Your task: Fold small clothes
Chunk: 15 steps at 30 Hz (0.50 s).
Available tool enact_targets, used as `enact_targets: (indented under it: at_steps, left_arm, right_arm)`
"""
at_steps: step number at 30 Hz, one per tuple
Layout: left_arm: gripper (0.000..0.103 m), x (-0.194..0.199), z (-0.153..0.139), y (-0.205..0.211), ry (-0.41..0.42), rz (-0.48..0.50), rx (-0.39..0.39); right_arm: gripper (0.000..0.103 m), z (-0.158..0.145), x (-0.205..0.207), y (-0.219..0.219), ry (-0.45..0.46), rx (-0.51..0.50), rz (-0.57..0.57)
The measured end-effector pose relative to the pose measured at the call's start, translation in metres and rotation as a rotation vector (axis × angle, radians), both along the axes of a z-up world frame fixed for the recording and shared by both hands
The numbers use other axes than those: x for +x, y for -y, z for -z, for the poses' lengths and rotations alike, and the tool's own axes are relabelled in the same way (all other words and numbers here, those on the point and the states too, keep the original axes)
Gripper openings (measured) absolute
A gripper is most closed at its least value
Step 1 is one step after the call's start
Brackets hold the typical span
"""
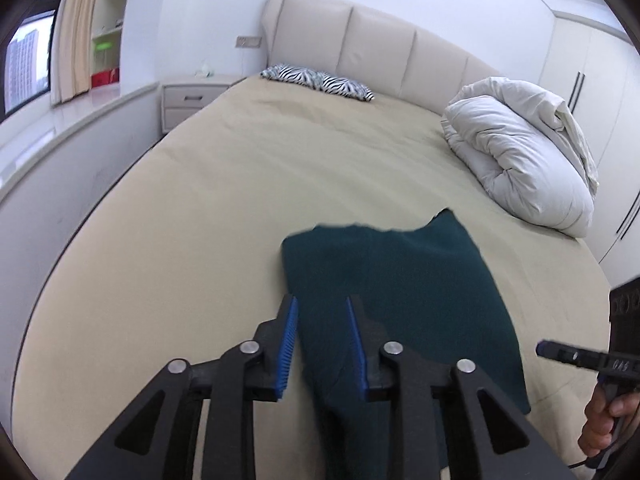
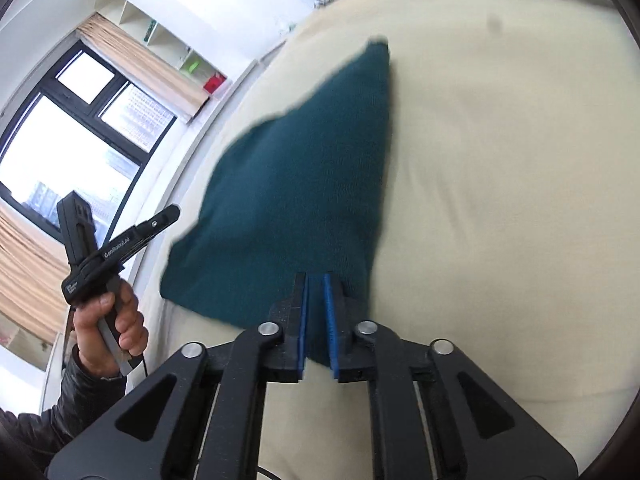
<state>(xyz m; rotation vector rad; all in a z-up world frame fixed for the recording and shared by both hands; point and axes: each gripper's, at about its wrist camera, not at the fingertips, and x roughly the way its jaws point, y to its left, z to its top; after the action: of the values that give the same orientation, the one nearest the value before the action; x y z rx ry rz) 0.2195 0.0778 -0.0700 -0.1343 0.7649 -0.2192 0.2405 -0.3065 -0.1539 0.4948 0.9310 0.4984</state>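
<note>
Left gripper [image 1: 322, 340] spread, pads clear of the dark green garment [image 1: 400, 280] lying beneath on the beige bed [image 1: 200, 200]. Right gripper [image 2: 316, 320] narrowed, pinching the garment's near corner. Rolled duvet [image 1: 520, 152] beside the garment's far edge; bare sheet elsewhere.

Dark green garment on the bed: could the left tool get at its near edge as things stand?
Probably yes: the left tool already straddles the dark green garment, with nothing between tool and cloth.
</note>
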Motion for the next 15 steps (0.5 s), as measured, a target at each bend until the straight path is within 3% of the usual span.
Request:
enact_targets:
  at_steps: [1,3,4,6,8,10,13,15]
  left_arm:
    - [0.029,0.007,-0.004,0.011,0.018,0.012,0.025]
    - [0.031,0.023,-0.008,0.030,0.034,0.032,0.057]
    - [0.031,0.034,-0.008,0.039,0.035,0.038,0.073]
    - [0.033,0.049,-0.008,0.050,0.038,0.035,0.113]
    - [0.046,0.067,0.001,0.057,0.023,0.029,0.161]
    - [0.046,0.088,0.023,0.055,-0.044,0.020,0.178]
    - [0.047,0.105,0.058,0.038,-0.153,-0.006,0.107]
    - [0.048,0.103,0.065,0.027,-0.137,-0.012,0.034]
  right_arm:
    - [0.017,-0.009,0.012,0.002,0.011,0.027,0.005]
    - [0.041,-0.017,0.033,-0.004,0.016,0.036,0.010]
    - [0.043,-0.021,0.054,-0.014,0.020,0.052,0.000]
    - [0.043,-0.020,0.082,-0.023,0.011,0.082,-0.004]
    - [0.043,-0.016,0.117,-0.035,-0.012,0.131,-0.004]
    - [0.043,-0.007,0.151,-0.063,-0.045,0.157,0.014]
    - [0.041,0.013,0.188,-0.059,-0.093,0.189,0.058]
    - [0.041,0.025,0.202,-0.047,-0.116,0.195,0.120]
